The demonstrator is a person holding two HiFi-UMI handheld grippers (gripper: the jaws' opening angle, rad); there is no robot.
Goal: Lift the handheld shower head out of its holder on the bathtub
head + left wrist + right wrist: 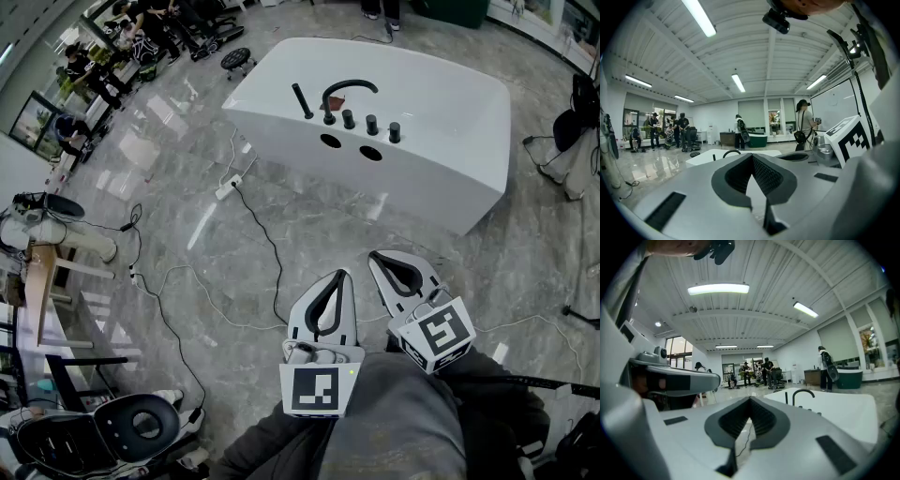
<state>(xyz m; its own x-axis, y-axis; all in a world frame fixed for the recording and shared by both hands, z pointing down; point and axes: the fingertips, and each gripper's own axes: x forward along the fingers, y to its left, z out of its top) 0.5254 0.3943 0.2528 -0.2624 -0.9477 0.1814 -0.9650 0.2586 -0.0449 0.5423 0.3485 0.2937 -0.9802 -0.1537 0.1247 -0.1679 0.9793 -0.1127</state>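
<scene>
The white bathtub (441, 103) stands on the marble floor well ahead of me. On its near rim the black handheld shower head (302, 100) stands upright in its holder, left of the arched black faucet (349, 89) and a row of black knobs. My left gripper (343, 275) and right gripper (373, 255) hang side by side low in the head view, far short of the tub, both shut and empty. The left gripper view shows the left gripper (752, 155) shut, with the shower head (714, 157) small behind it. Past the right gripper (750, 400), also shut, the shower head (786, 398) shows beside the faucet (803, 394).
Cables and a white power strip (229, 187) lie on the floor between me and the tub. A black stool (236, 58) stands at the tub's far left. A black chair (141, 427) is at lower left, and several people are at the back left.
</scene>
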